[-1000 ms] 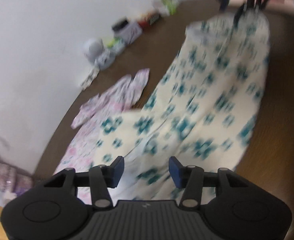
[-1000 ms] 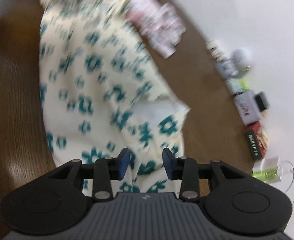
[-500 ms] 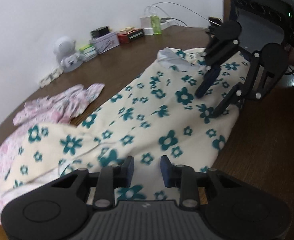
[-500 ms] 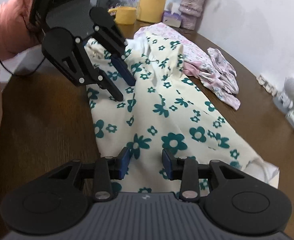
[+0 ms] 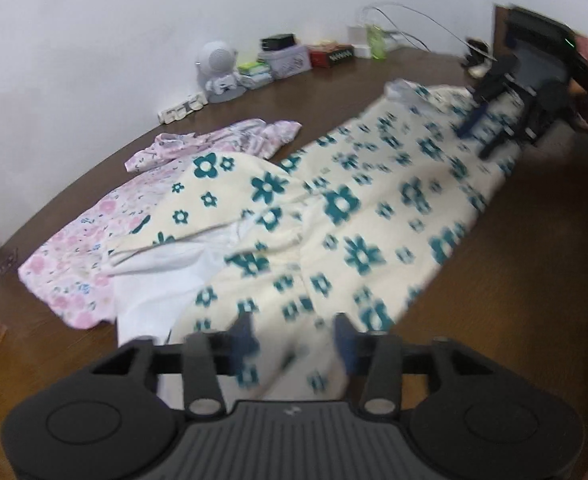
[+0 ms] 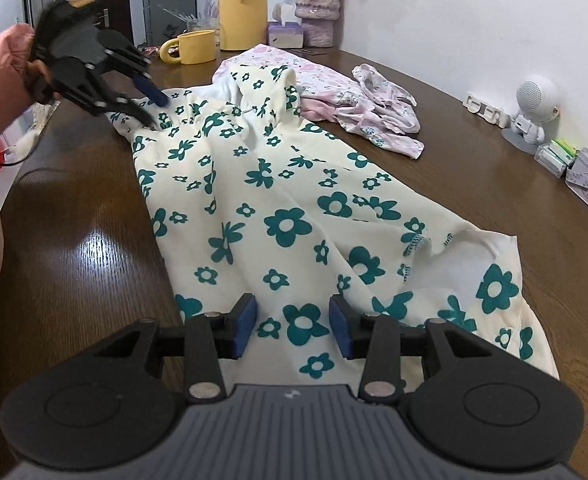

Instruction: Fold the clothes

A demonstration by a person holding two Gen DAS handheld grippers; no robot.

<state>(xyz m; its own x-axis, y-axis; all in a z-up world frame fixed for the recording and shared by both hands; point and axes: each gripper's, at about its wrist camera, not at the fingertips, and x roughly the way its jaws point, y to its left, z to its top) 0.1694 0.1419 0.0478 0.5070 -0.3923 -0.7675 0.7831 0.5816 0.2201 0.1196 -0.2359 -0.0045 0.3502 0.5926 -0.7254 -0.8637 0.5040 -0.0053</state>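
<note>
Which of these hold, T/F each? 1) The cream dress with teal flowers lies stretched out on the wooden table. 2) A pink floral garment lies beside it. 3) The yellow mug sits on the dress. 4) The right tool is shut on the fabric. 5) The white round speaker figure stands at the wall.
1) True: the dress lies lengthwise on the table.
2) True: the pink floral garment lies on its wall side; the dress partly overlaps it.
3) False: the yellow mug stands on bare table beyond the dress.
4) False: the right tool has parted, opening pads above the fabric.
5) True: the speaker figure stands by the wall.
</note>
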